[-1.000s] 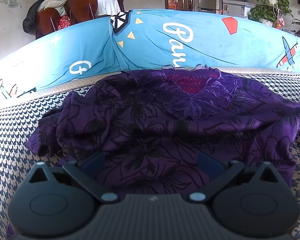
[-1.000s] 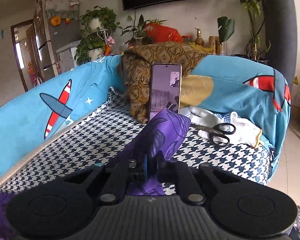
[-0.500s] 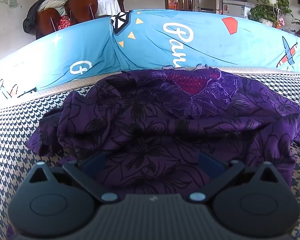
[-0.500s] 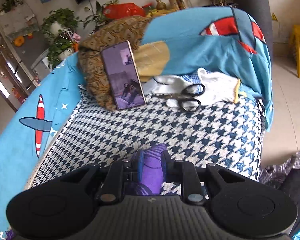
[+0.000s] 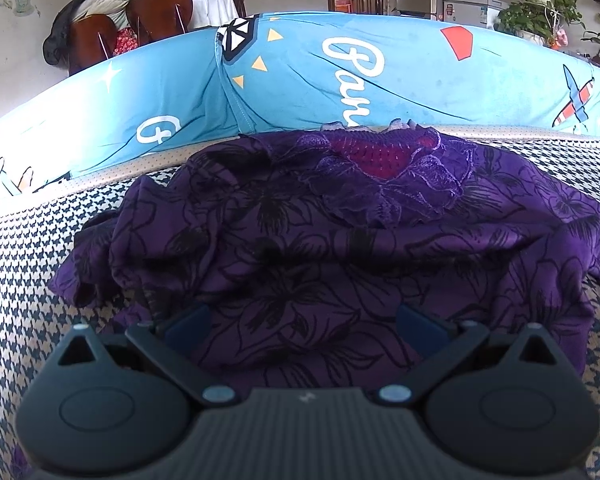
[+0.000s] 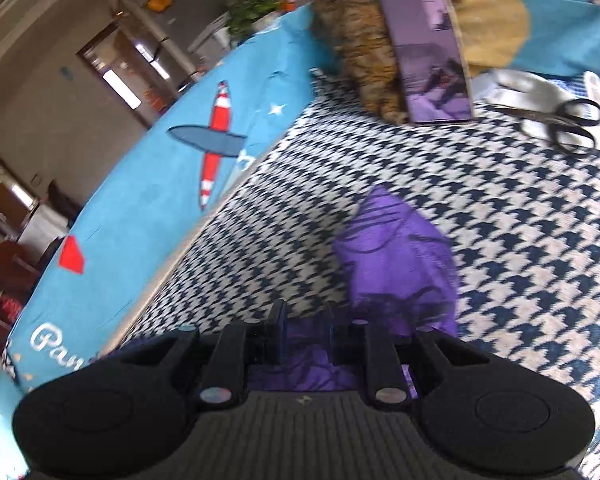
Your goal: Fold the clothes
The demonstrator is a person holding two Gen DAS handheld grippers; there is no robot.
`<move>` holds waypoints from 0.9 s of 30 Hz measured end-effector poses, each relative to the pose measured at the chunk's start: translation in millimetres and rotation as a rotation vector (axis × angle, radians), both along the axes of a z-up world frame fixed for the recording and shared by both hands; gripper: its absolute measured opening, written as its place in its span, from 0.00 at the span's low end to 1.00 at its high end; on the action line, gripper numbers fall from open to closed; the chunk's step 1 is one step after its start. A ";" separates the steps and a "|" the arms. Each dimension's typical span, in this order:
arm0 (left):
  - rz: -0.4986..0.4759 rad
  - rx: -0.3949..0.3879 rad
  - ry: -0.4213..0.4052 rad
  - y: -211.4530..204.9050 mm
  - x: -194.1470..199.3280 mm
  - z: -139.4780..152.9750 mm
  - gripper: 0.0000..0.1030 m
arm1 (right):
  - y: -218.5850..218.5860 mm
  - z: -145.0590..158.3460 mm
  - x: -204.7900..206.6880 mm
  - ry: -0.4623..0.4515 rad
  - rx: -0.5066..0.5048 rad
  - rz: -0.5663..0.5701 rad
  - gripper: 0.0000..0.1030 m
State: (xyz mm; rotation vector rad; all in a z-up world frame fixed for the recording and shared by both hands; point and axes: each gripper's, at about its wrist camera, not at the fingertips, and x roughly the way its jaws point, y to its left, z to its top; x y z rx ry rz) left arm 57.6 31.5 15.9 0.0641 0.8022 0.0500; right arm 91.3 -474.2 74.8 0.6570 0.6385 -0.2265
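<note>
On the houndstooth sofa seat [image 5: 24, 264], your left gripper [image 5: 300, 316] gapes wide over the purple floral-print blouse [image 5: 320, 248] while your right gripper [image 6: 302, 320], partly parted, loosely straddles its sleeve [image 6: 396, 256] to lay it out.

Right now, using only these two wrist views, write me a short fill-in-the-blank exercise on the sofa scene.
1. The garment spread on the sofa is mostly ____ in colour.
2. The left tongs stand ____ over the garment.
3. Black-handled ____ lie on the white cloth.
4. The phone leans against a ____ patterned cushion.

Missing words: purple; open; scissors; brown
</note>
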 end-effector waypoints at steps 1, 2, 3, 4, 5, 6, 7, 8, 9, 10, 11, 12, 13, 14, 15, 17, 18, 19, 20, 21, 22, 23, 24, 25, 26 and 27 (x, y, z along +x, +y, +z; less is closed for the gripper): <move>0.001 -0.002 0.000 0.5 0.1 0.1 1.00 | 4.1 3.0 -0.5 -0.010 -0.020 0.007 0.19; 0.002 -0.004 0.000 0.9 0.1 0.4 1.00 | 4.3 5.1 -2.3 -0.021 -0.024 0.002 0.19; 0.002 -0.004 -0.001 1.1 0.0 0.7 1.00 | 1.3 6.1 -5.4 -0.033 -0.013 -0.021 0.20; 0.003 -0.005 -0.002 1.3 0.0 1.0 1.00 | -4.0 6.3 -9.9 -0.041 0.000 -0.065 0.20; 0.004 -0.005 -0.003 1.5 -0.1 1.3 1.00 | -9.7 6.1 -14.8 -0.036 0.002 -0.118 0.20; 0.005 -0.006 -0.004 1.8 -0.1 1.6 1.00 | -17.3 5.6 -19.5 -0.016 -0.006 -0.177 0.20; 0.006 -0.007 -0.004 2.0 -0.1 1.8 1.00 | -24.6 4.7 -22.9 0.020 -0.023 -0.234 0.20; 0.007 -0.009 -0.003 2.3 0.0 2.1 1.00 | -31.4 3.0 -27.0 0.067 -0.036 -0.285 0.20; 0.009 -0.011 -0.003 2.5 0.3 2.2 1.00 | -37.5 0.0 -31.5 0.118 -0.039 -0.332 0.20; 0.011 -0.012 -0.003 2.4 0.6 2.3 1.00 | -43.5 -2.9 -36.4 0.158 -0.033 -0.376 0.20; 0.012 -0.013 -0.002 2.2 1.1 2.2 1.00 | -50.4 -4.9 -43.2 0.168 -0.009 -0.413 0.20; 0.012 -0.014 -0.001 1.9 1.5 2.1 1.00 | -58.8 -6.0 -52.1 0.161 0.021 -0.447 0.20; 0.011 -0.014 0.000 1.4 1.7 2.0 1.00 | -64.8 -6.5 -58.8 0.160 0.036 -0.477 0.20; 0.010 -0.014 0.001 0.8 1.7 1.9 1.00 | -66.7 -5.8 -61.7 0.169 0.025 -0.498 0.20; 0.007 -0.014 0.000 0.0 1.4 2.0 1.00 | -68.6 -5.2 -64.7 0.178 0.015 -0.520 0.20; 0.000 -0.009 -0.001 -1.8 0.8 2.1 1.00 | -69.1 -6.8 -61.0 0.205 -0.003 -0.507 0.20; -0.002 -0.006 -0.003 -2.4 0.3 2.3 1.00 | -68.0 -9.0 -56.4 0.223 -0.009 -0.486 0.20; -0.003 -0.003 -0.004 -2.4 -0.4 2.5 1.00 | -65.5 -12.2 -50.9 0.245 -0.011 -0.461 0.20; -0.003 -0.002 -0.005 -2.2 -0.8 2.5 1.00 | -62.8 -15.1 -45.1 0.263 -0.013 -0.435 0.20; -0.002 -0.002 -0.005 -2.1 -0.9 2.4 1.00 | -59.6 -17.1 -39.9 0.267 -0.013 -0.408 0.20; -0.001 -0.002 -0.004 -1.9 -0.8 2.2 1.00 | -55.4 -18.4 -35.8 0.259 -0.016 -0.387 0.20; 0.000 -0.003 -0.003 -1.7 -0.7 2.1 1.00 | -51.3 -19.6 -31.8 0.250 -0.019 -0.365 0.20; 0.001 -0.004 -0.002 -1.5 -0.6 2.0 1.00 | -47.9 -19.8 -28.3 0.236 -0.021 -0.342 0.20; 0.002 -0.004 -0.002 -1.3 -0.5 1.8 1.00 | -46.0 -18.1 -25.4 0.215 -0.024 -0.315 0.20; 0.003 -0.005 -0.001 -1.1 -0.4 1.7 1.00 | -44.5 -16.9 -22.1 0.200 -0.025 -0.289 0.20; 0.004 -0.005 0.000 -0.9 -0.3 1.5 1.00 | -42.8 -16.5 -18.3 0.194 -0.024 -0.266 0.20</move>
